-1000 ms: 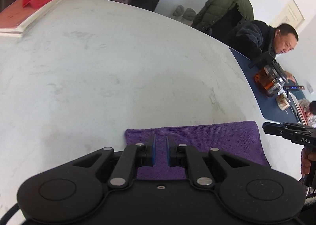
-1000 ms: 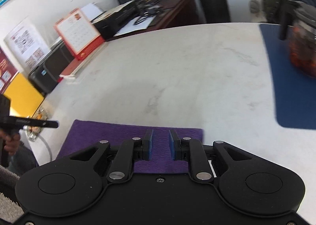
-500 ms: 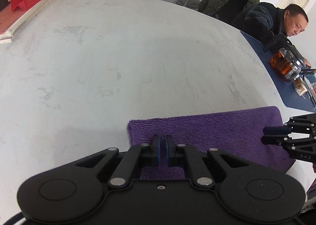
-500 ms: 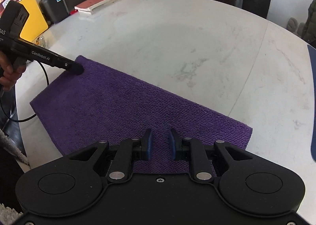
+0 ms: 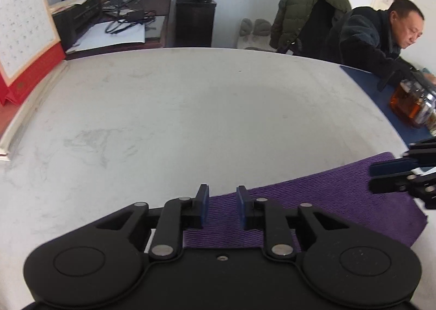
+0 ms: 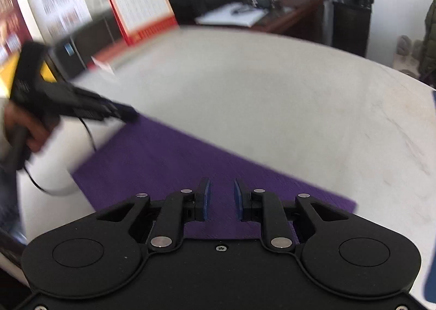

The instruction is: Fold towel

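**Both grippers let go, towel flat on table**

Since the earlier frames the left gripper (image 5: pixel 222 207) has gone from pinched together on the towel's (image 5: pixel 327 201) edge to apart; its jaws have just been opening, and cloth shows in the gap but the pads do not press it. The right gripper's (image 6: pixel 221 198) jaws have also just opened a little, with nothing clamped.

The table (image 5: pixel 190 108), pale and marbled, carries the purple towel near its front edge. The towel lies flat as a long strip, likely laid down after a fold so the edges line up. Both grippers hover over its near edge, 1 toward each end, probably releasing before the next fold.

Left: pads apart, cloth beneath, no grip. Right: pads apart, over the towel, empty. The right-wrist view is motion-blurred.
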The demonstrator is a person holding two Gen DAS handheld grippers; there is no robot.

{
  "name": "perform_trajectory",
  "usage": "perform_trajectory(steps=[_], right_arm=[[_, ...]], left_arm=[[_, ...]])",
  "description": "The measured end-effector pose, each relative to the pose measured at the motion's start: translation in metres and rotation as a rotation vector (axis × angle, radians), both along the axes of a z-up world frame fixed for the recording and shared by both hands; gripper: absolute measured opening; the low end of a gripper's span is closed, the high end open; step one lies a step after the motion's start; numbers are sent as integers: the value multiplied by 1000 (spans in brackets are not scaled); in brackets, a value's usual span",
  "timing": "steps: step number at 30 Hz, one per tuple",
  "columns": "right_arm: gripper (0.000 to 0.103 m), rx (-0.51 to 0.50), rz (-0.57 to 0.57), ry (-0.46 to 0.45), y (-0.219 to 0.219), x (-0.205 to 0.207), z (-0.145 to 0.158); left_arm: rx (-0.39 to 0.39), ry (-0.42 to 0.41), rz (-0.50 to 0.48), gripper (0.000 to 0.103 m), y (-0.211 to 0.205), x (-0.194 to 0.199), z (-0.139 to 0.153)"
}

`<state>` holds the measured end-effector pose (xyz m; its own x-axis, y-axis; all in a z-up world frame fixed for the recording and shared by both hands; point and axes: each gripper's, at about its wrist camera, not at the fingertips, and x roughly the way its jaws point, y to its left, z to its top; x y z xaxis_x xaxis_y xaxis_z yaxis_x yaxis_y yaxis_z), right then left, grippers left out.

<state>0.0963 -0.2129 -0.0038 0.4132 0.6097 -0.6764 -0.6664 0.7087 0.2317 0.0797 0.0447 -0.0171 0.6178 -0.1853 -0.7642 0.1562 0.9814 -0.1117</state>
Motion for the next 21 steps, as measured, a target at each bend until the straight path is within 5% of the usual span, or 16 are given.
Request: perform_trajectory(steps=[7,16,21], right_arm=[[19,-34,37,-2,40,14,-35],[18,-35,-353,50,-88,29,-42],[20,-11,-234,-8,-61,1,-29]], left_arm=[[23,8,-5,20,5,-1,-20],[10,-20,73,20,37,-17,-2],[5,-28,-42,22,-2,-40,9]])
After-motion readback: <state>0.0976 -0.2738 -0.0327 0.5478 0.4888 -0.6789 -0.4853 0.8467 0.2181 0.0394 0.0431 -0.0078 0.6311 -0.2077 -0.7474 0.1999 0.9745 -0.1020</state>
